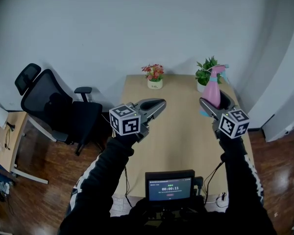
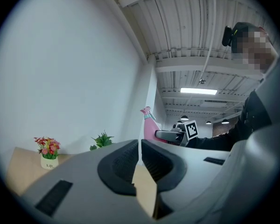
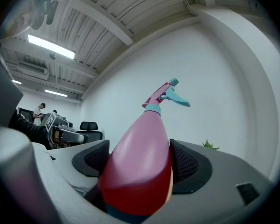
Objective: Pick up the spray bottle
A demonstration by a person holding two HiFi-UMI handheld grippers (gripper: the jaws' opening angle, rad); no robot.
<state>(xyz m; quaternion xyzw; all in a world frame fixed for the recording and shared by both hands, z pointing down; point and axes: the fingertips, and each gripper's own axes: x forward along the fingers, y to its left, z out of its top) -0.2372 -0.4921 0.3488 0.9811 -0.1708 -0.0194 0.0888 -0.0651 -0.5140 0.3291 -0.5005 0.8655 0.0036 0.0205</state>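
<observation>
The pink spray bottle [image 1: 213, 89] with a teal trigger is held upright above the wooden table [image 1: 181, 131], near its right side. My right gripper [image 1: 214, 104] is shut on its body; in the right gripper view the spray bottle [image 3: 142, 157] fills the gap between the jaws, touching both pads. My left gripper [image 1: 160, 103] hovers over the table's left part, shut with nothing between its jaws. In the left gripper view the bottle [image 2: 149, 125] and the other gripper show in the distance beyond my left gripper [image 2: 140, 146].
A small pot of red flowers [image 1: 154, 76] and a green potted plant [image 1: 205, 73] stand at the table's far edge. A black office chair [image 1: 54, 106] is to the left. A screen [image 1: 169, 187] sits at the near edge.
</observation>
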